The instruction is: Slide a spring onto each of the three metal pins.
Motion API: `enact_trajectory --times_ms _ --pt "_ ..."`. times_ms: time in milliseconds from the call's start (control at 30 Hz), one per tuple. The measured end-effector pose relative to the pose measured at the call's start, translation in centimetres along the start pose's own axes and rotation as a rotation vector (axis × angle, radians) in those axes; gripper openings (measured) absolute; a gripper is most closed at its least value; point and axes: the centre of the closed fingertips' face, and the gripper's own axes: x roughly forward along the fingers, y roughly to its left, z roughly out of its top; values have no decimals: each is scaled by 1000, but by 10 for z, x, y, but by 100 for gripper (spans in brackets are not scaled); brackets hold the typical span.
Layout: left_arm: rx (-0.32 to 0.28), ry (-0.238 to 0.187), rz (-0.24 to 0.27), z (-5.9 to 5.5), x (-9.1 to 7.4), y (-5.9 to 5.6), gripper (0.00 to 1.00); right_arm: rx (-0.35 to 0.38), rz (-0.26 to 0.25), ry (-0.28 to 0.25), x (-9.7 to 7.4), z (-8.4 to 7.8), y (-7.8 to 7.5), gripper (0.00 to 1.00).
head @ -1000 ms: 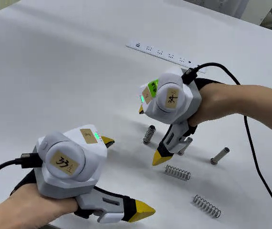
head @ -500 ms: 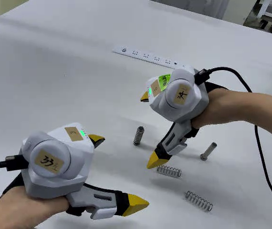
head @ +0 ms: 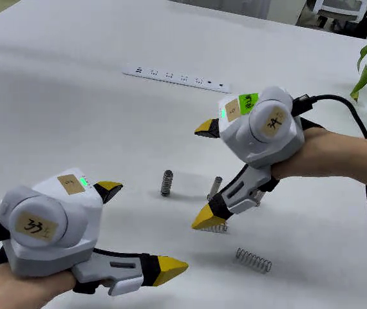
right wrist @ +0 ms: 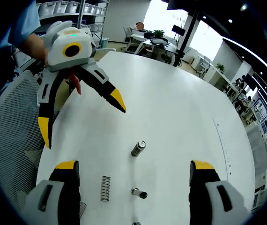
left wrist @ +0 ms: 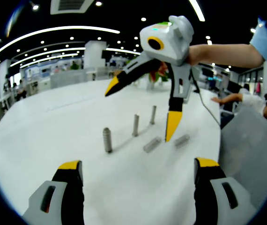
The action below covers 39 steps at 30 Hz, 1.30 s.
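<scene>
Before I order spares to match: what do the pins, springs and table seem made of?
The pins look like steel: smooth, grey, dull sheen. The springs look like bare steel wire, silver-grey coils. The table is matte white, perhaps laminate; unclear.

Illumination: bright, even and diffuse, from above. Head view: the white table [head: 67,84] reads pale and slightly washed toward 12 o'clock. Faint, soft-edged shadows lie beneath the left gripper [head: 140,227] and the right gripper [head: 204,172]. Focus is sharp and outlines are crisp. Left gripper view: ceiling strip lights [left wrist: 54,30] arc from 10 to 1 o'clock, bent by heavy fisheye distortion, and the tabletop glares at centre. Right gripper view: windows [right wrist: 164,14] are blown out at 12 o'clock. The 9 o'clock side is darker, and the edges are curved and soft.
</scene>
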Motion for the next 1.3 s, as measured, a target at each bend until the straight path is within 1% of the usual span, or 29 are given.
enact_trajectory --times_ms 100,133,200,267,333,400,500,533,600,633,700,733,833,867,900,967,1033,1133,1300 --pt "3 1 -5 0 0 -1 100 17 -16 -20 -8 -3 4 99" --pt "6 3 -6 0 0 -2 100 39 -25 -24 -10 -4 4 99" --pt "11 4 -5 0 0 -1 98 55 -37 -48 -15 -5 6 99" --pt "12 -6 3 2 -1 0 96 83 -62 -59 -22 -8 7 99" --pt "9 -16 12 4 -2 2 97 125 -88 -96 -28 -10 9 99" --pt "14 -18 18 5 -3 4 96 155 -102 -102 -34 -16 12 99" --pt "15 -17 22 6 -4 6 97 177 -128 -109 -42 -25 14 99" --pt "18 -13 22 5 -4 7 97 201 -148 -121 -48 -31 15 99" --pt "19 -10 18 5 -5 7 97 224 -163 -116 -53 -39 17 99" --pt "22 -7 18 5 -5 8 97 249 -176 -118 -57 -46 17 99" --pt "27 0 14 4 -5 7 97 266 -184 -120 -61 -53 20 99" --pt "30 3 13 4 -4 8 97 289 -198 -122 -64 -57 20 99" --pt "32 5 11 5 -3 9 97 320 -219 -121 -71 -68 25 99" --pt "34 5 10 6 -3 9 97 339 -223 -120 -74 -73 27 99" --pt "35 5 8 6 -3 9 97 365 -241 -124 -77 -76 27 99" --pt "39 5 6 8 -2 9 97 390 -261 -139 -82 -81 28 99" --pt "42 8 2 8 -1 8 97 399 -267 -132 -85 -86 31 99" --pt "50 15 -3 7 1 8 97 427 -282 -137 -90 -93 36 99" --pt "55 8 -13 10 5 7 97 462 -307 -141 -94 -100 42 99"
